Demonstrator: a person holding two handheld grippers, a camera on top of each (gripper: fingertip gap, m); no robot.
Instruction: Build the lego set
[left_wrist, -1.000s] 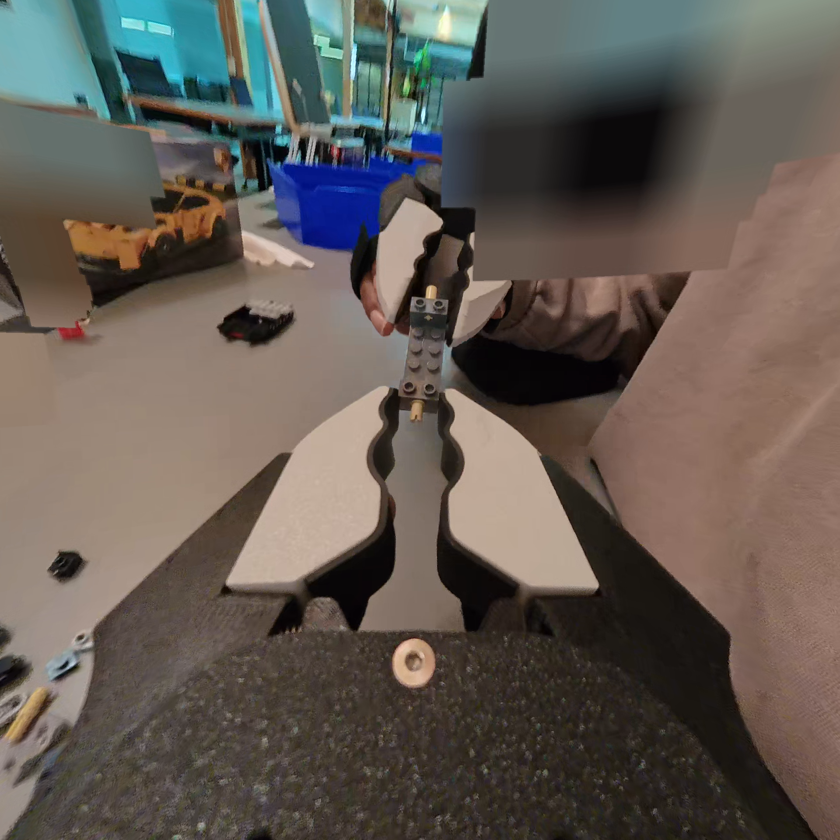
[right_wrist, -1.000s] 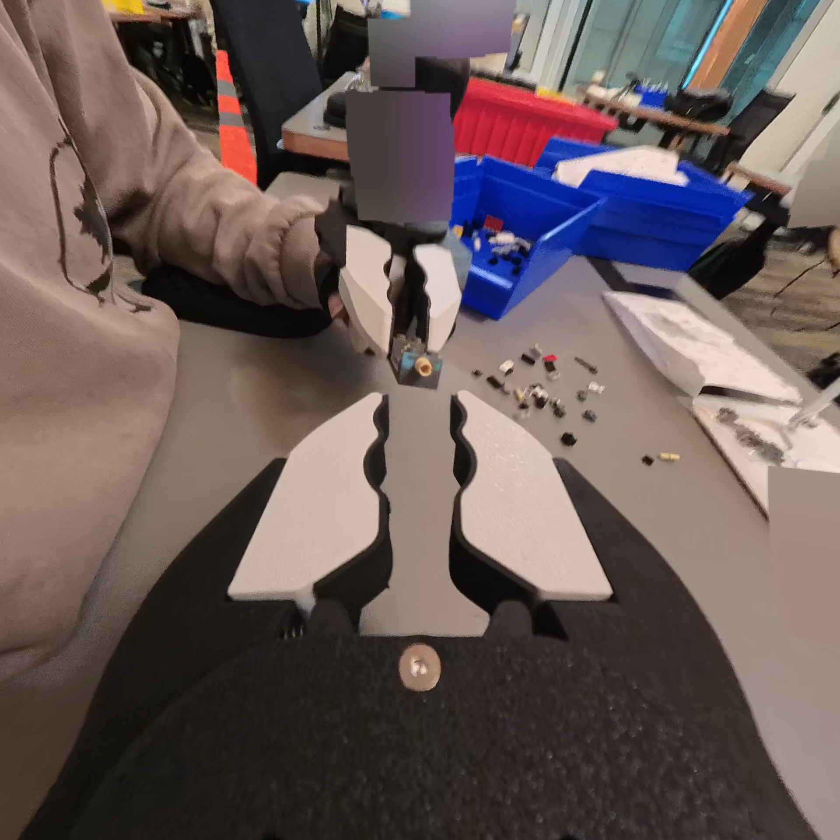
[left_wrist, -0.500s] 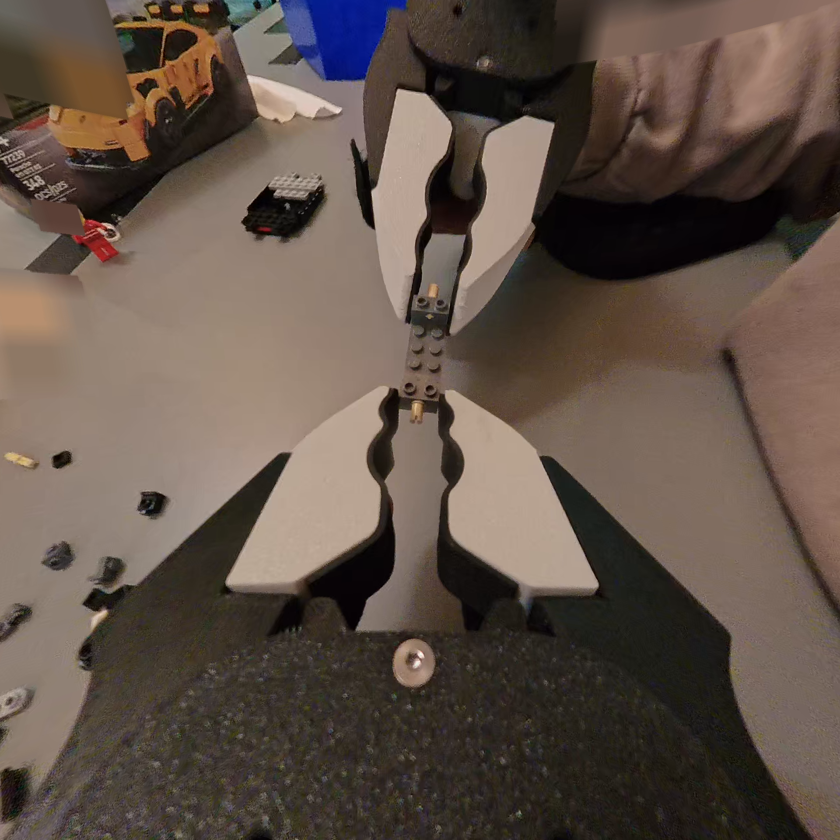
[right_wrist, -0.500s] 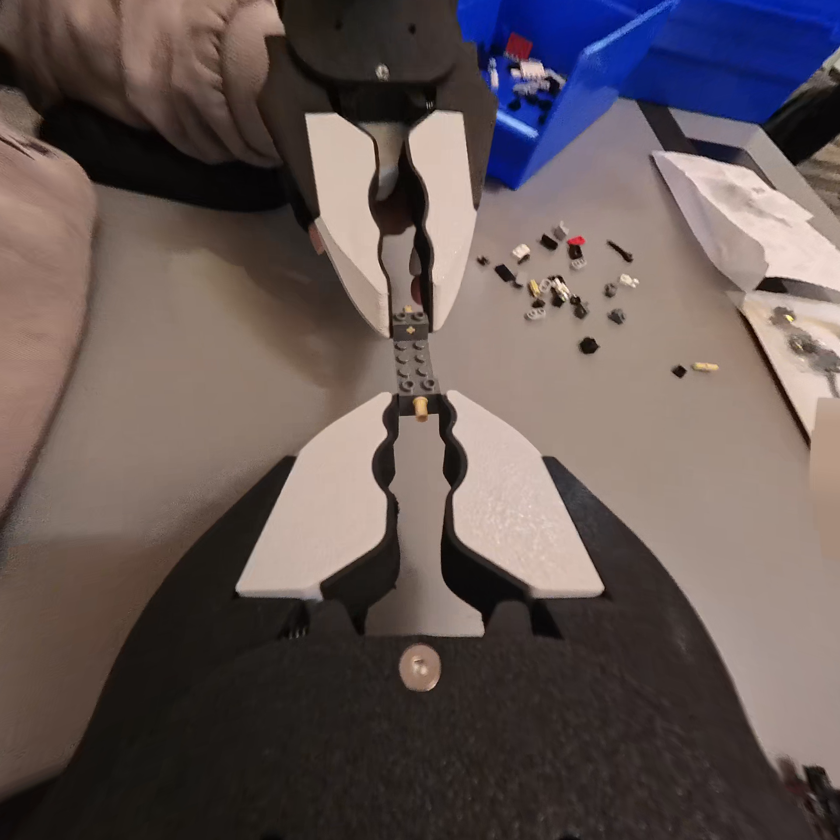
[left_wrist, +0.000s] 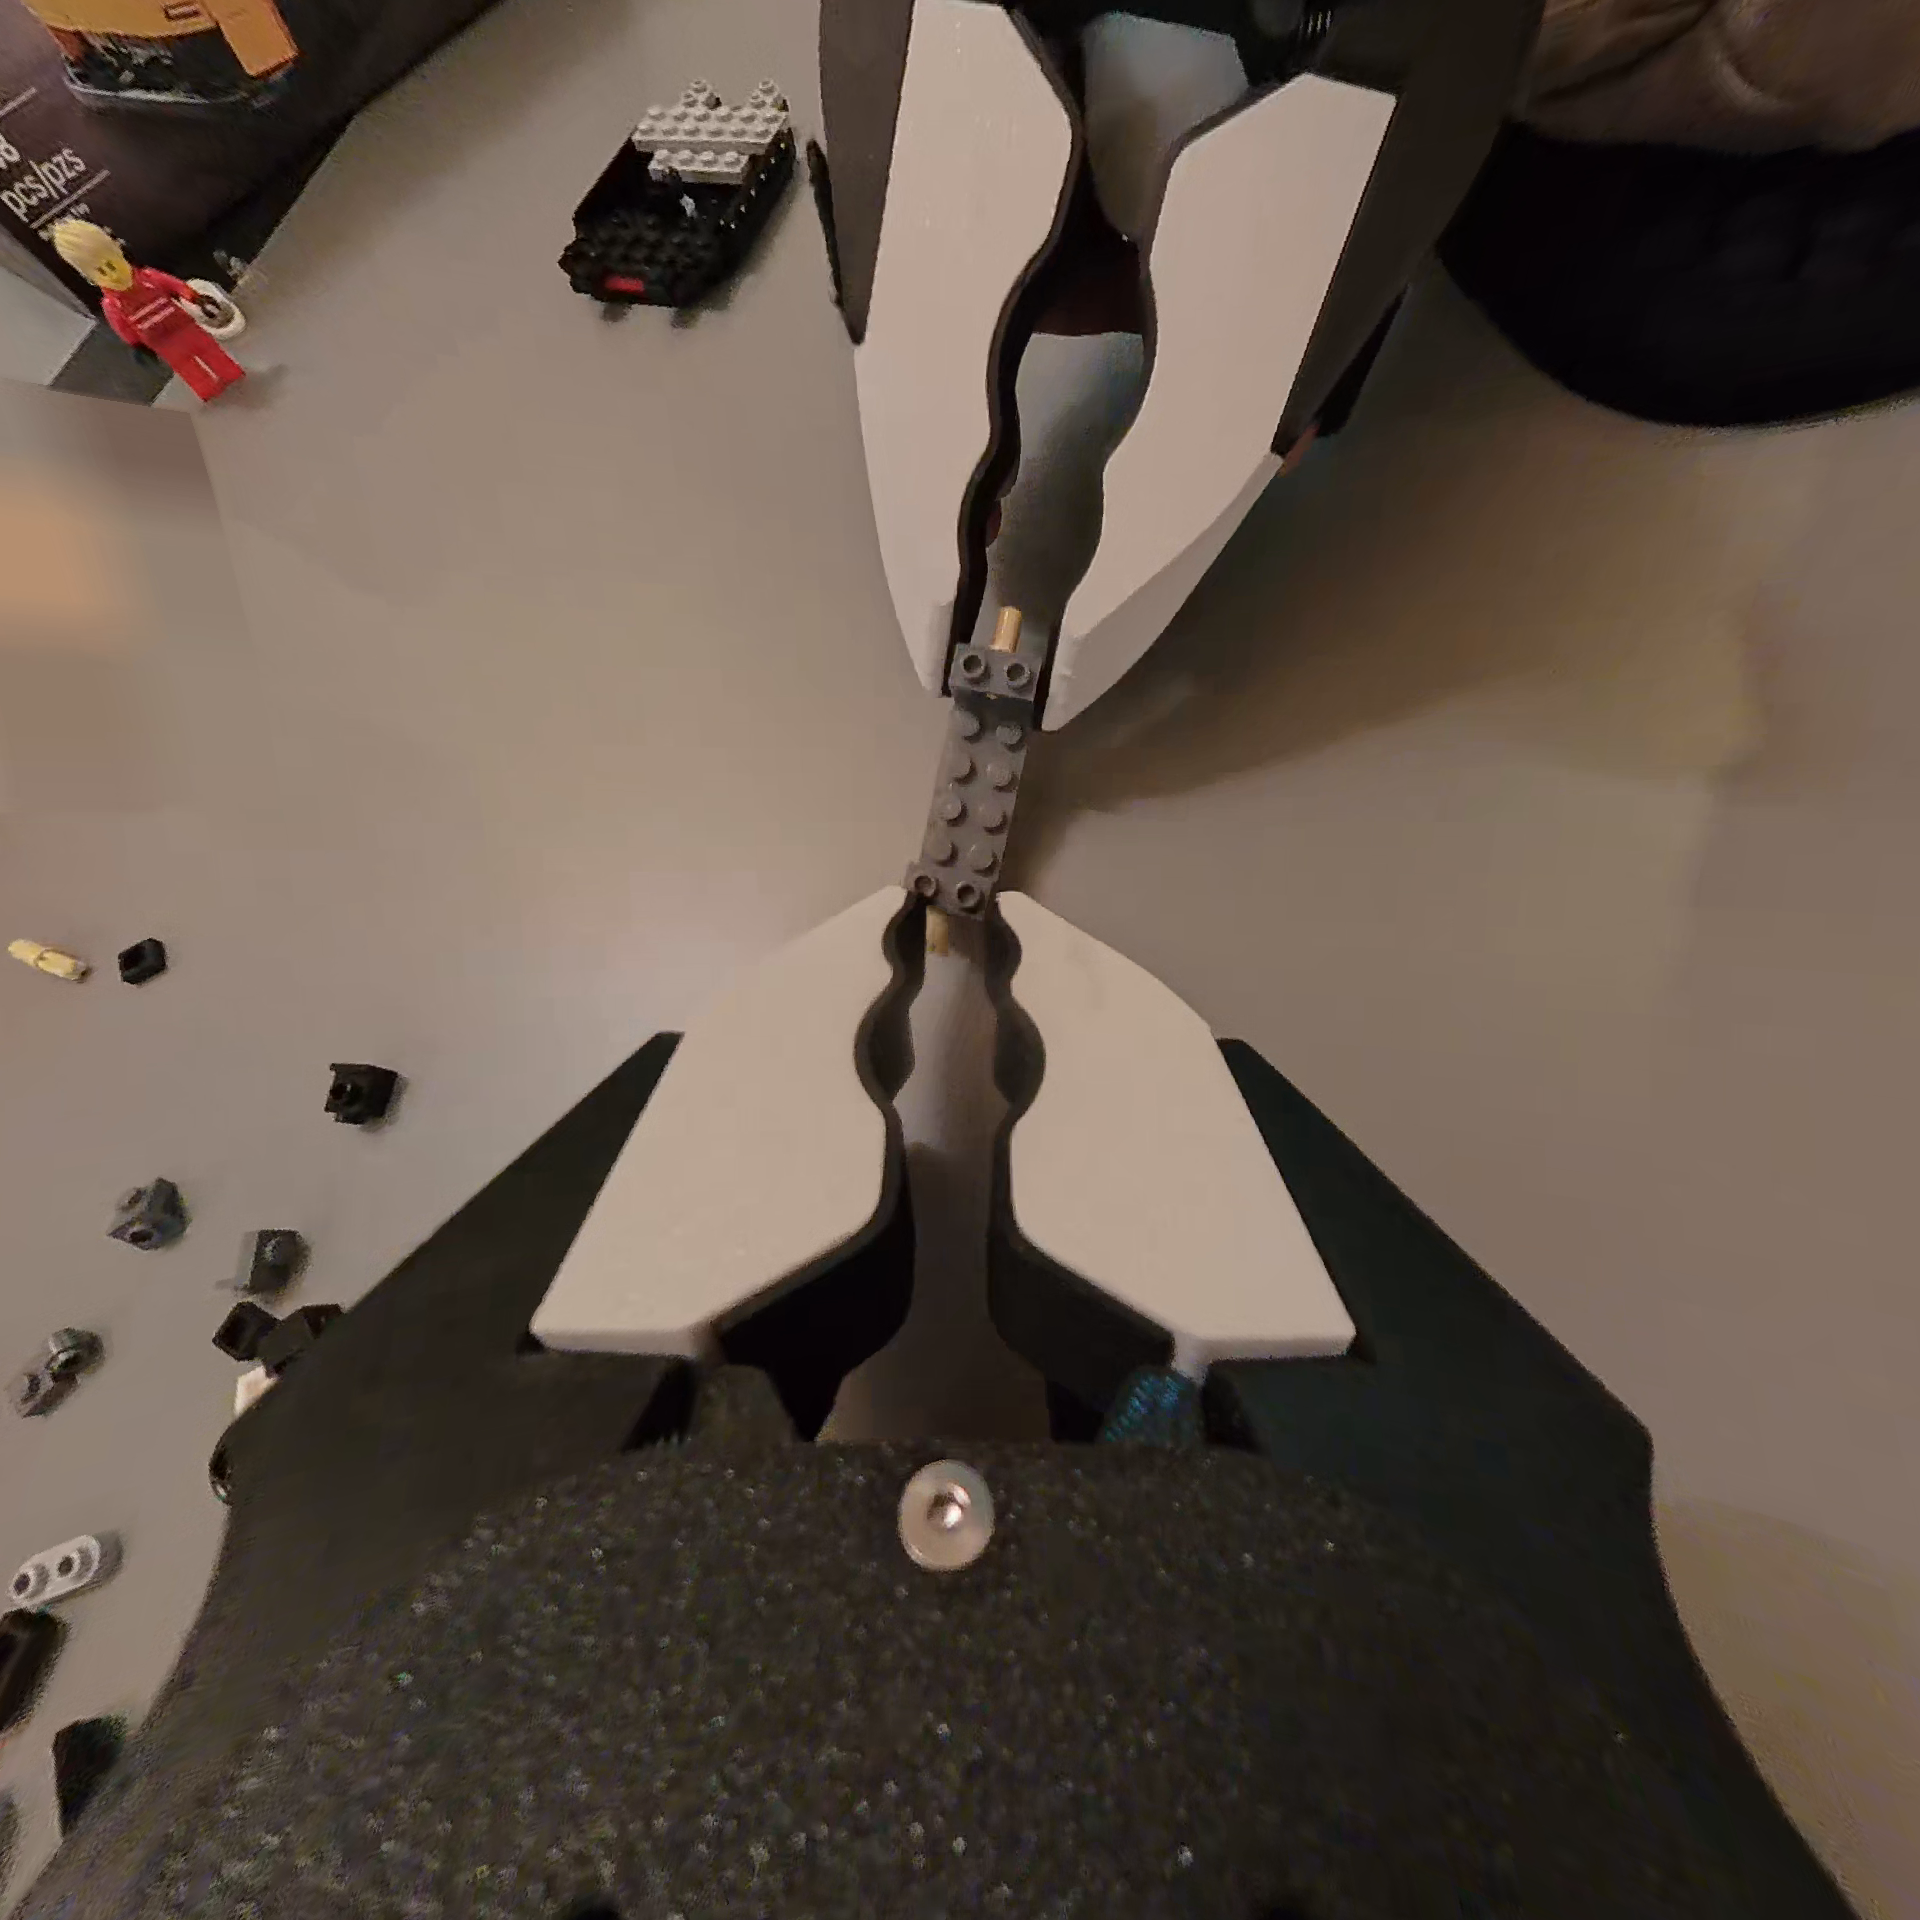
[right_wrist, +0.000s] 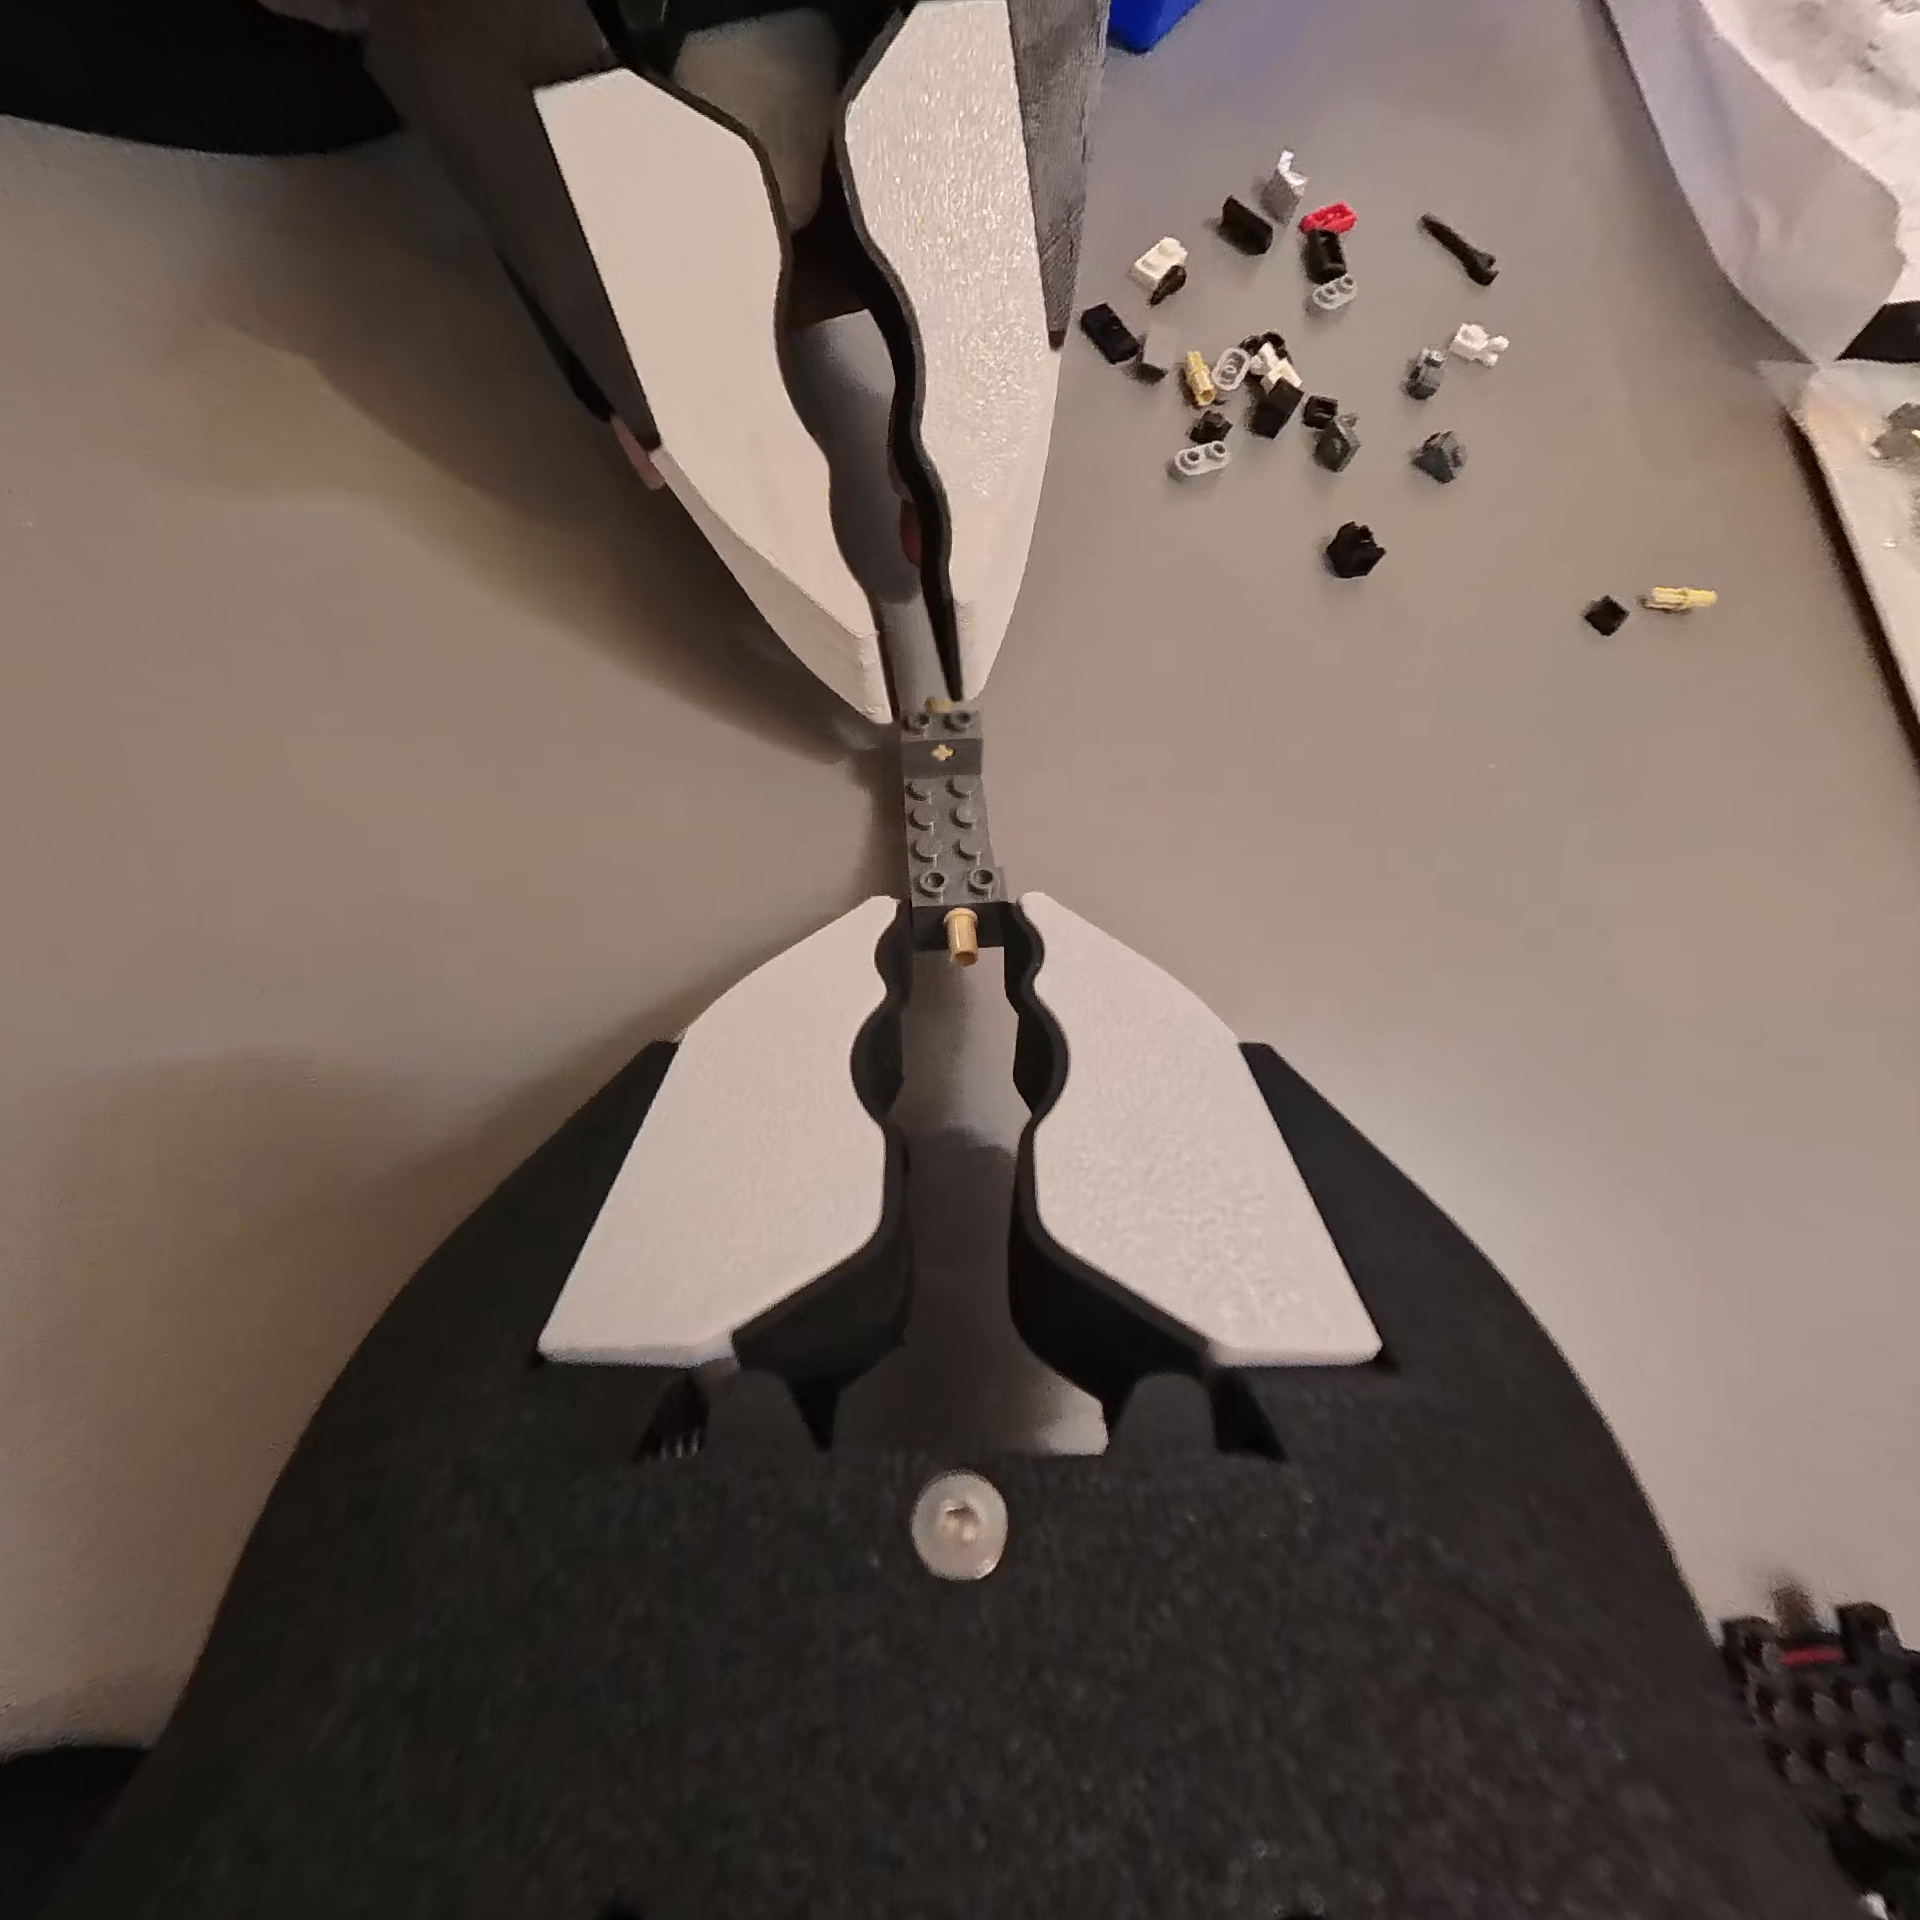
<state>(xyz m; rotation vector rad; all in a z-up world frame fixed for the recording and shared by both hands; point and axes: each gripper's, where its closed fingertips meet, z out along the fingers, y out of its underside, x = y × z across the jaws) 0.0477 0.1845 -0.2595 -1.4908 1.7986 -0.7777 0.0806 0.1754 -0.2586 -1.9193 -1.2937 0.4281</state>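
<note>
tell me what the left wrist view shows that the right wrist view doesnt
Only the left wrist view: a red minifigure beside a dark box.

Only the right wrist view: white paper and a blue bin corner.

Both: the left gripper and right gripper each gripping an end of the grey studded piece over the grey table.

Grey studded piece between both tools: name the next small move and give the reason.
Probably lower it to the table and let one tool go. The grey studded piece is pinched at both ends, by the left tool and the right tool, so neither is free to fetch a loose part to add.
</note>
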